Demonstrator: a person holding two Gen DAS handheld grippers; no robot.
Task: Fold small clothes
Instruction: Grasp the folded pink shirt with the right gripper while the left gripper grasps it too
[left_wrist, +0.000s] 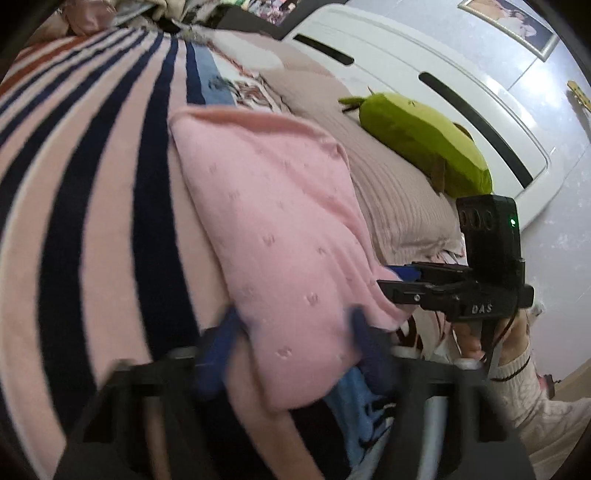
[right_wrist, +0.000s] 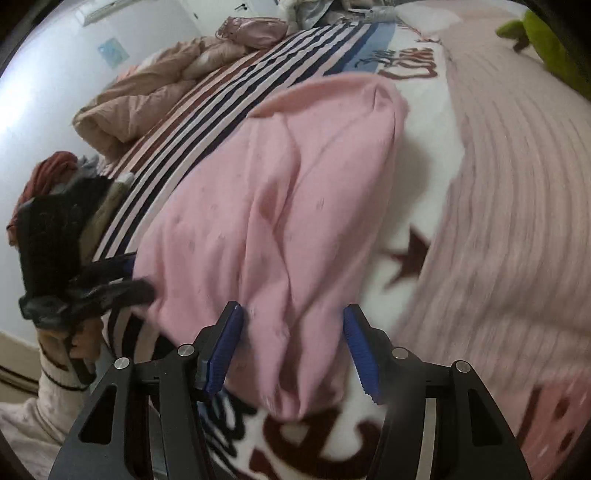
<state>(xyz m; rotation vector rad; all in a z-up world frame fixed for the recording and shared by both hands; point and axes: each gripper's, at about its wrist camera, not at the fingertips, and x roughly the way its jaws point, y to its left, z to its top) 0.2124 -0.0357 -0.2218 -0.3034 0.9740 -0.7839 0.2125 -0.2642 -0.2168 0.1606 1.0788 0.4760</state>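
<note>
Blue fingers (right_wrist: 225, 350) of the right tool (right_wrist: 293, 347) stand wide apart, straddling the near end of a pink garment (right_wrist: 280, 206) without gripping it. It lies folded lengthwise on the striped blanket (right_wrist: 207, 110) covering the bed. Seen from the left wrist, the left tool (left_wrist: 295, 343) is also spread wide around the garment's (left_wrist: 273, 229) near edge, its fingers blurred. A green plush (left_wrist: 424, 140) rests on a ribbed pillow (left_wrist: 391, 192) near the white headboard (left_wrist: 406, 62). Beyond the stripes sits a crumpled beige duvet (right_wrist: 147, 96).
</note>
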